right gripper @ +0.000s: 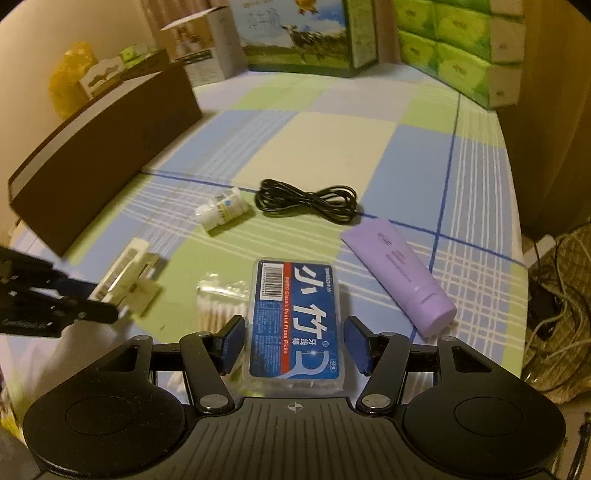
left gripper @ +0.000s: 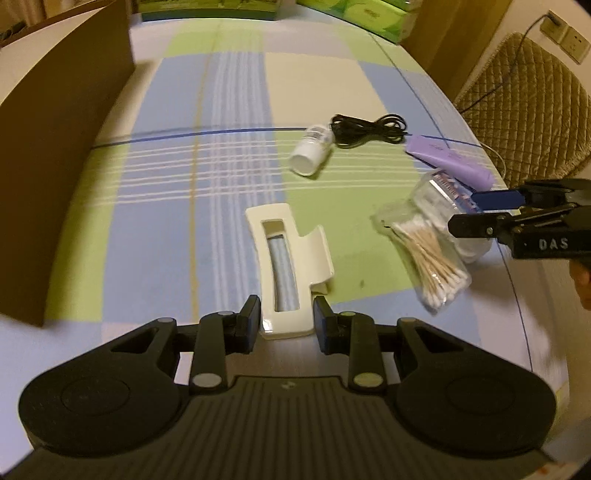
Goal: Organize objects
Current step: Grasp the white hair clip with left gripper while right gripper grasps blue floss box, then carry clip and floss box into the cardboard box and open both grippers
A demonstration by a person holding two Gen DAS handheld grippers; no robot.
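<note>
Left gripper (left gripper: 286, 319): narrow, pads pressed on the near end of the cream hair clip (left gripper: 290, 271), one pad on each side.
Right gripper (right gripper: 294, 341): half spread, the dental floss pick box (right gripper: 295, 326) between the pads; left pad at the box's edge, right pad standing off with a gap; contact not clear.

Places below given relative to the dental floss pick box, as seen from the right wrist:
- Bag of cotton swabs (right gripper: 218, 301): touching its left side, partly under it.
- Cream hair clip: well to the left, at the tips of the left gripper.
- Purple tube (right gripper: 399, 275): just to the right, lying flat, cap toward the camera.
- Small white bottle (right gripper: 221, 210): beyond and to the left, on its side.
- Black cable (right gripper: 306, 199): beyond, coiled, just right of the bottle.
- Brown box wall (right gripper: 103, 173): far left, upright.
- Green tissue packs (right gripper: 454, 48): far beyond, right, stacked.
- Printed carton (right gripper: 299, 33): far beyond, centre.
- Checked tablecloth (right gripper: 332, 136): beneath everything listed.
</note>
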